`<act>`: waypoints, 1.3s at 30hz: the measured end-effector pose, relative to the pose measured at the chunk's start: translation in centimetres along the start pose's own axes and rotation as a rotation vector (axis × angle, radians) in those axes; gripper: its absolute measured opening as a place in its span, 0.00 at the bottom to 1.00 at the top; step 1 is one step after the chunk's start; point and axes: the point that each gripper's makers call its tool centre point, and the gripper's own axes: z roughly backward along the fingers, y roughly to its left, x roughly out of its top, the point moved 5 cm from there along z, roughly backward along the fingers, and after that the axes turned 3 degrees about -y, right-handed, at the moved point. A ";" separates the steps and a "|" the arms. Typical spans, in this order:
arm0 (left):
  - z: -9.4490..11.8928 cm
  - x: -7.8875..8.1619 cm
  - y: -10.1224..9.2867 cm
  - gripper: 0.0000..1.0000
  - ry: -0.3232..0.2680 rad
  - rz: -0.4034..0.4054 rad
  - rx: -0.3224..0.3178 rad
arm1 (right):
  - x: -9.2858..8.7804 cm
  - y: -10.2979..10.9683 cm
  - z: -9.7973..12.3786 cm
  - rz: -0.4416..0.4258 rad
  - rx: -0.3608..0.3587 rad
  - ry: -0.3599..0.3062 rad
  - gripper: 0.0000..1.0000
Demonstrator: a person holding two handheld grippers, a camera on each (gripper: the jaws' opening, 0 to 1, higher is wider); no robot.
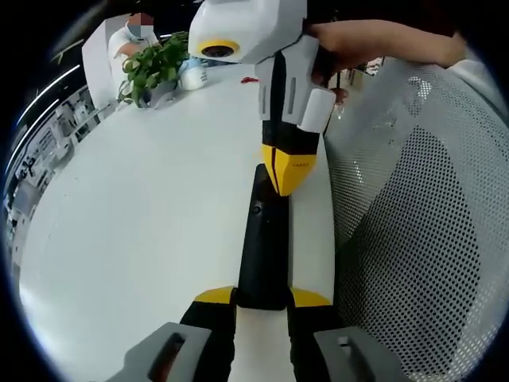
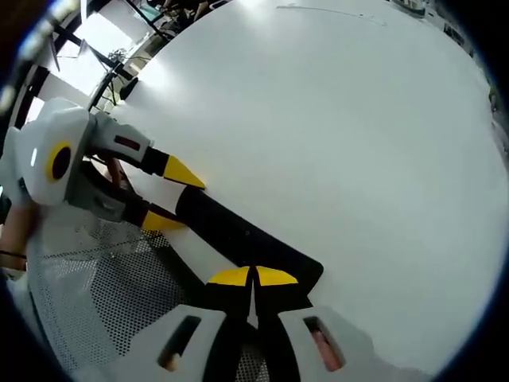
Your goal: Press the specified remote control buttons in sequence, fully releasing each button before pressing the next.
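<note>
Looking along my left claw [image 1: 262,298], I see its yellow-tipped jaws clamped on the near end of the black remote [image 1: 264,239], which lies lengthwise on the white table [image 1: 135,223]. My right claw [image 1: 290,171] points down at its far end, jaws together. A potted plant [image 1: 153,68] stands far off. No writing is readable.

From my right claw [image 2: 253,277], narrowed, the tips touch the remote [image 2: 238,235]; my left claw [image 2: 171,195] grips its other end beside a mesh chair [image 2: 103,294].
</note>
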 end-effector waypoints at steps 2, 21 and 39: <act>0.0 0.0 0.0 0.25 -0.001 0.000 0.000 | 0.0 0.0 0.0 -0.001 0.000 0.003 0.00; 0.0 0.0 0.0 0.25 0.001 -0.006 0.000 | -0.1 -0.3 0.1 0.001 -0.027 0.016 0.00; -0.1 0.3 0.0 0.25 0.002 -0.002 0.002 | 0.1 0.3 -0.1 0.122 -0.105 0.076 0.00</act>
